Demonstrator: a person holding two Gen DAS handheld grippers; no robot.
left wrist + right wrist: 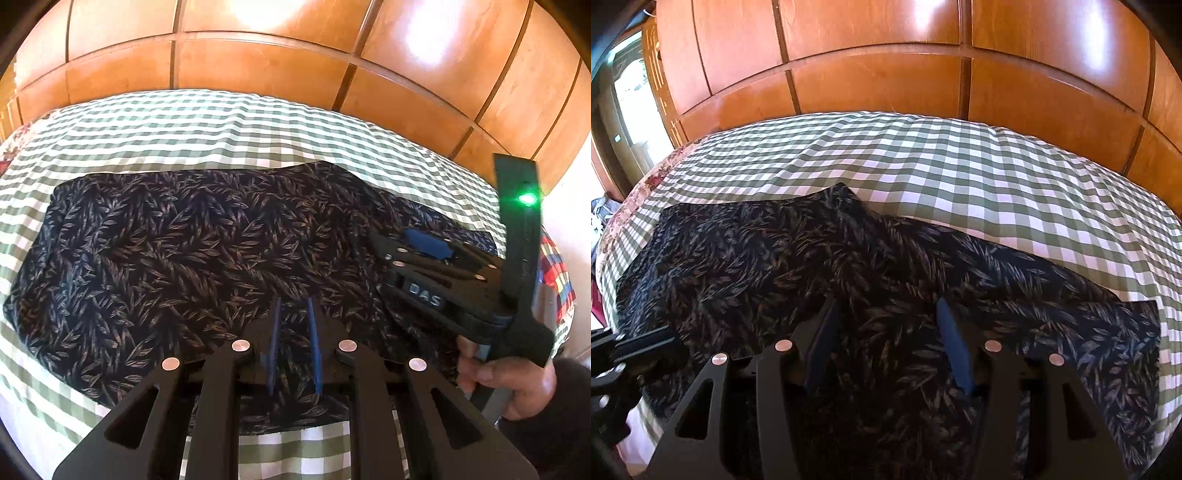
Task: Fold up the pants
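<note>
A: Where does the left tool (pixel 293 343) stand?

B: Over the near edge of the bed (pixel 221 122), low above the pants (pixel 177 240). Its blue pads (pixel 274 343) stand only a narrow gap apart, with leaf-print cloth visible between them; whether they pinch that cloth cannot be told.

A: And the right tool (pixel 888 345)?

B: Its pads (pixel 955 350) are spread wide over the dark fabric, nothing clamped between them. In the left wrist view the right tool (pixel 428 247) lies over the right end of the pants, a hand (pixel 506 380) gripping its handle, a green light (pixel 527 199) glowing on its upright mount.

A: How do the pants lie?

B: Flat and lengthwise across the near half of the bed, on the green-and-white checked sheet (pixel 960 177). In the right wrist view the pants (pixel 775 266) reach toward the bed's left edge, with one raised point of fabric on their far side and a straight cut end near the right edge.

A: Beyond the bed?

B: Wooden wardrobe panels (pixel 886 81) run along its far side.
</note>
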